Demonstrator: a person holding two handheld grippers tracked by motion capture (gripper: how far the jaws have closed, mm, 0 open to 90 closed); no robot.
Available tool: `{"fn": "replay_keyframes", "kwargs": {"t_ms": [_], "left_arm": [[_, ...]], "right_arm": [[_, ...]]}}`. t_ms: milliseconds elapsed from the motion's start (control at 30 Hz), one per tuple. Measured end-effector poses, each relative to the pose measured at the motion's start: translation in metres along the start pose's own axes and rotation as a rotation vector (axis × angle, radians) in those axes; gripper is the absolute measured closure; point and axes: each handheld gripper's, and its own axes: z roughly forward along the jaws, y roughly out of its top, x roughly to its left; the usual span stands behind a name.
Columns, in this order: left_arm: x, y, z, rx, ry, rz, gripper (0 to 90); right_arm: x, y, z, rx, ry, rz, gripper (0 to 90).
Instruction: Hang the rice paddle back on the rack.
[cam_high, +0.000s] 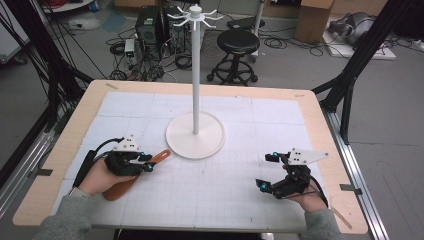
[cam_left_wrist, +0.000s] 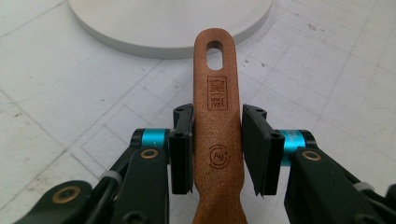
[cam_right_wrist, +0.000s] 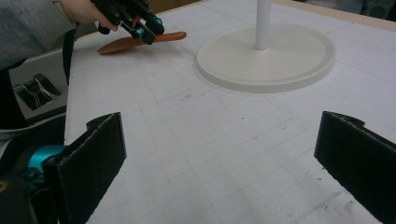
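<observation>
1. The left gripper (cam_high: 145, 162) is closed on the handle of a wooden spatula (cam_high: 131, 178). In the left gripper view both pads sit against the handle's sides, the left pad flat on the wood and the right pad (cam_left_wrist: 256, 149) touching at its front edge.
2. That same view gives detail the high view cannot: a slotted hanging hole at the handle's tip, a stamped crest and a round mark on the wood (cam_left_wrist: 217, 135). The tip reaches past the jaws toward the rim of the stand's round base (cam_left_wrist: 140, 44).
3. The high view shows the rest of the spatula: its broad blade lies behind the jaws, under the left hand (cam_high: 97, 176), near the table's front edge.
4. The right gripper view sees the spatula (cam_right_wrist: 140, 41) from the side, in the far gripper (cam_right_wrist: 142, 28), its handle end lifted just off the mat.
5. The right gripper (cam_high: 267, 172) stands wide open with nothing between its pads; bare gridded mat (cam_right_wrist: 219, 154) lies ahead of it.
6. A white hook stand (cam_high: 195, 75) rises ahead of both grippers, between them, its base just beyond the spatula's tip.
7. Beyond the table (cam_high: 320, 130), a black stool (cam_high: 238, 42) and cables lie on the floor.
</observation>
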Motion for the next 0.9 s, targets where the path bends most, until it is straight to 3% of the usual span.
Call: {"fn": "replay_keyframes", "kwargs": {"t_ms": [900], "left_arm": [[-0.012,0.015,-0.035,-0.130,0.019,0.026,65.2]], "right_arm": [[-0.002,0.001,0.003,0.006,0.004,-0.002,1.0]]}}
